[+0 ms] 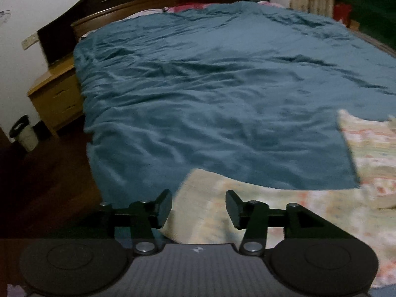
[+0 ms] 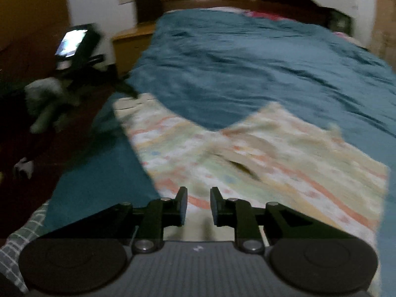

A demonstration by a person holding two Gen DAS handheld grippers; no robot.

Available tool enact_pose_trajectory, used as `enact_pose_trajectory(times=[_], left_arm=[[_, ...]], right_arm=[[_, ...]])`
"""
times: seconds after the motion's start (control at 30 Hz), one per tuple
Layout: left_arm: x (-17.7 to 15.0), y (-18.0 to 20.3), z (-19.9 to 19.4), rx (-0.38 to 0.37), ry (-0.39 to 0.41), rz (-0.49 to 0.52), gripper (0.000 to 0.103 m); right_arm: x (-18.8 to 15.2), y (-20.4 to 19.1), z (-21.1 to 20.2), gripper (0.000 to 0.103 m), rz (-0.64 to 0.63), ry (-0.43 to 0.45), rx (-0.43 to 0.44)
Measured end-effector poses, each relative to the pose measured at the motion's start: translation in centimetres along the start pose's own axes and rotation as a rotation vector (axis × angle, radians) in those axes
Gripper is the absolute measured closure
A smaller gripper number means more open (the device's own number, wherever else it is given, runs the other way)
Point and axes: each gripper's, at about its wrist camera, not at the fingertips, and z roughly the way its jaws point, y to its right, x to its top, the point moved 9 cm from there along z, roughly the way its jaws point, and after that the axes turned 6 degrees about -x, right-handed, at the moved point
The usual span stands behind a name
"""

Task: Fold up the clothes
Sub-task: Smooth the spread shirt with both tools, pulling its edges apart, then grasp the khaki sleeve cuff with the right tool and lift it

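Two grippers, both with nothing between the jaws. The left gripper [image 1: 198, 209] has its jaws spread wide over the near left end of the patterned garment [image 1: 309, 212], and the right gripper [image 2: 198, 206] has its jaws at a narrower gap, right over the near edge of the same garment [image 2: 247, 158]. Can't tell if either one actually touches the cloth, both views are pretty blurry.

The garment looks like pale pants with orange, yellow and green bands, laid out flat with two legs fanning away in a V toward the head of the bed. It sits at the foot end of the bed on a teal bedspread [image 1: 222, 86], which is wrinkled all over and covers nearly the whole mattress.

Room stuff: dark wooden headboard [image 1: 153, 2] against a white wall, something red and pink [image 1: 190, 7] peeking out just past the far edge of the bedspread. A light wood nightstand [image 1: 57, 94] with drawers stands beside the bed, a small bin [image 1: 23, 133] with a dark liner on the dark reddish floor near it. The right view catches a glowing screen [image 2: 71, 42] on a dark stand off to the left, and a checkered grey cloth [image 2: 22, 245] at the bottom corner.
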Motion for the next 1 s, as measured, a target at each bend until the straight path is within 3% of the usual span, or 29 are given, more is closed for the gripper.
enact_pose_trajectory(times=[0.2, 0.53, 0.67, 0.73, 1.0], left_arm=[[-0.7, 7.0, -2.6, -0.150, 0.021, 0.049, 0.050], [-3.1, 23.3, -5.0, -0.417, -0.005, 0.252, 0.049], [-5.0, 28.6, -5.2, -0.484, -0.033, 0.329, 0.047], [-6.0, 30.6, -5.3, -0.511, -0.050, 0.365, 0.047], [-8.4, 34.5, -5.3, -0.550, -0.091, 0.449, 0.043]], right_arm=[[-4.8, 6.8, -2.6, 0.079, 0.117, -0.049, -0.172], [-12.8, 10.8, -4.7, 0.079, 0.246, -0.152, -0.261], [-14.2, 12.0, -6.5, 0.078, 0.300, -0.142, -0.285], [-15.1, 13.0, -7.1, 0.070, 0.320, -0.142, -0.313], [-17.9, 17.6, -8.8, 0.068, 0.464, -0.128, -0.425]])
